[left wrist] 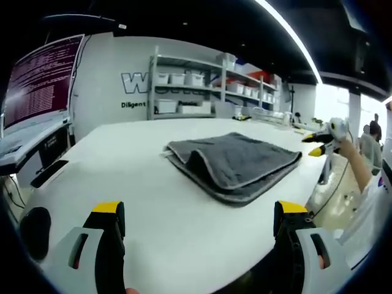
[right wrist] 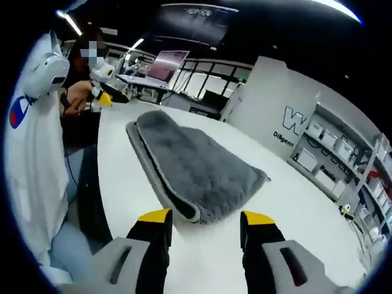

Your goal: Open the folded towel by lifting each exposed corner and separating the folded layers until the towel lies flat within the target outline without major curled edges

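Observation:
A grey towel (left wrist: 236, 162) lies folded on the white table (left wrist: 122, 159), its layers stacked and its top layer humped near the front. My left gripper (left wrist: 199, 211) stands open over the table's near part, well short of the towel. My right gripper (left wrist: 324, 139) shows at the far right, held by a hand beyond the table edge. In the right gripper view the towel (right wrist: 190, 168) stretches away from me, and my right gripper (right wrist: 206, 218) is open with its tips just short of the rounded near corner. My left gripper (right wrist: 101, 92) is small at the upper left.
A screen with text (left wrist: 43, 79) and a dark object (left wrist: 33, 226) sit at the table's left. Shelves with white bins (left wrist: 190, 86) line the back wall. A person in a white shirt (right wrist: 33, 159) stands along the table edge (right wrist: 101, 184). Bare tabletop surrounds the towel.

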Available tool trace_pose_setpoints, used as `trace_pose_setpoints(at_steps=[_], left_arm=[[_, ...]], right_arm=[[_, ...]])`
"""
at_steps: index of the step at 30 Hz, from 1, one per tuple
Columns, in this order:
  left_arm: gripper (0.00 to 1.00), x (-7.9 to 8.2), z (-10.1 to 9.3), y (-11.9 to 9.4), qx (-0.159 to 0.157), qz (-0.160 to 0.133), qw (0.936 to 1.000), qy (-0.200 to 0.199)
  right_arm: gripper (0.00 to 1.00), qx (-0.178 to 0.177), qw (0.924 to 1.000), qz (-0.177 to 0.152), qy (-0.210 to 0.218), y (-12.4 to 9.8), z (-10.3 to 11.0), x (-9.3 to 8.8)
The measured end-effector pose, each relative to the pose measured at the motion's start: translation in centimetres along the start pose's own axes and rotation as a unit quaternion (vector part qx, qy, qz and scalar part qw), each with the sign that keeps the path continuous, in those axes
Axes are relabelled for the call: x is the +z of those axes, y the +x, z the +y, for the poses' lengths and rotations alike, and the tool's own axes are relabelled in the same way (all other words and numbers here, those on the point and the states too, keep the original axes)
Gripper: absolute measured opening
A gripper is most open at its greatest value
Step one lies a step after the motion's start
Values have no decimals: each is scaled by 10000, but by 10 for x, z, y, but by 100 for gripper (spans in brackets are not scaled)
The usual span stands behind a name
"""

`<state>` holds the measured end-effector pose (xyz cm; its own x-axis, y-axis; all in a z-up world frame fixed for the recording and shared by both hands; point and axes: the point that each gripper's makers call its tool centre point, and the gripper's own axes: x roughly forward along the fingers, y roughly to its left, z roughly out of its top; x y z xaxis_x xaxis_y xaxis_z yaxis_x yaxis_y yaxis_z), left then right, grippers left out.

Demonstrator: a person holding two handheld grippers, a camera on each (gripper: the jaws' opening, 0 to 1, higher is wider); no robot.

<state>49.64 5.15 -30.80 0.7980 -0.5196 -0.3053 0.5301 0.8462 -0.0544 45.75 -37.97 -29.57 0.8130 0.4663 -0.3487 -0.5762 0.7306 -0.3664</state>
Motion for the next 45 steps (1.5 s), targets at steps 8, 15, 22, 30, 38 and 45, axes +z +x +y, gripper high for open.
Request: trace_pose_setpoints(at_steps=[8,15,22,30,38,45], left_arm=[[99,-2,-3,3,-64,61,10000,38],[99,-4,-5,6,-130,107,9998,52],[99,-5,-8,9,-183,136,9997,58],[99,-8,-18,16,-315,161,9994,33],[99,-8,-39,27,-602,194,9979,100],[97,-10,-59,40,-895,222,9956,153]], right_arm=[[69,-174,9983,-169,539,-6,2,12],[81,-332,9967,-154,730,-3,5,17],[99,-428,9947,-98,928,1,10,19],[99,-353,9941,8,1021,4,17,17],[99,-330,9939,-12,1047,3,19,18],[99,-386,9931,-52,1110,-2,18,16]])
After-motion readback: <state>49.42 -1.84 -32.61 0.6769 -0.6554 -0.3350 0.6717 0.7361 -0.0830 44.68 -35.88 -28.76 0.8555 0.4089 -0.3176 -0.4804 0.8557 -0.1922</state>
